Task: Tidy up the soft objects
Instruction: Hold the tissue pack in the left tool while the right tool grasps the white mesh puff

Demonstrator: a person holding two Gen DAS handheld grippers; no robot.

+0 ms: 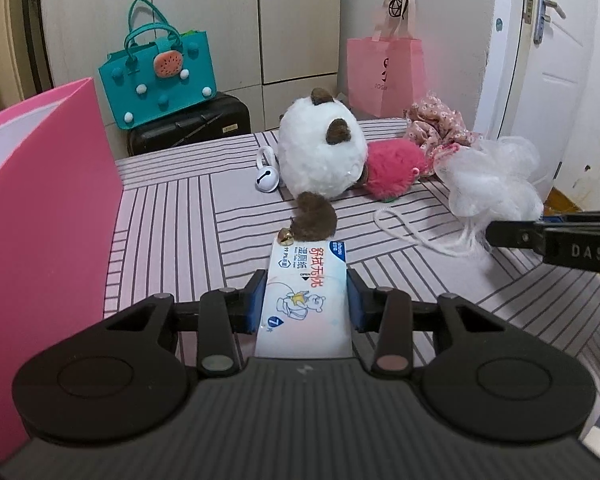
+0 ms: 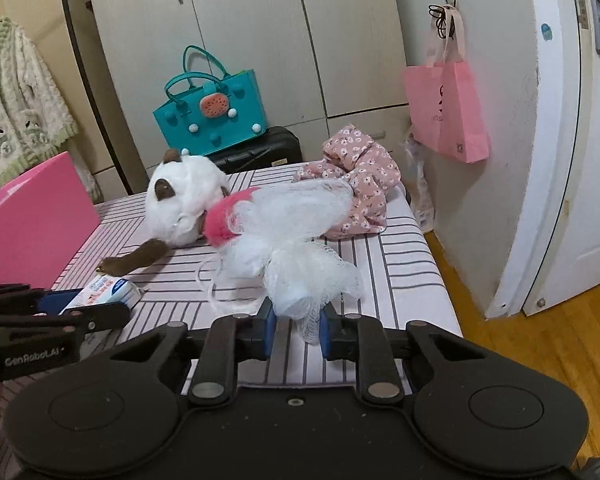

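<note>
Only the left view shows the silver bell (image 1: 266, 179). One tissue pack (image 1: 305, 300) sits clamped in the left gripper (image 1: 306, 300); one mesh sponge (image 2: 300, 256) is pinched by the right gripper (image 2: 299, 330).

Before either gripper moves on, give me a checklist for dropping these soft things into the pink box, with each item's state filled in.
1. Left gripper closed on the wet wipes pack: ok, both pads press its sides.
2. Right gripper holding the white mesh bath pouf: ok, mesh is pinched between the pads.
3. Pouf free of neighbours: not ok, it lies against the plush toy and the floral cloth.
4. Pouf cord clear: cannot tell, it loops loose on the striped bedsheet.
5. Pink box open and within reach of the left gripper: ok, its open top is close beside it.
6. Room inside the box: cannot tell.
</note>
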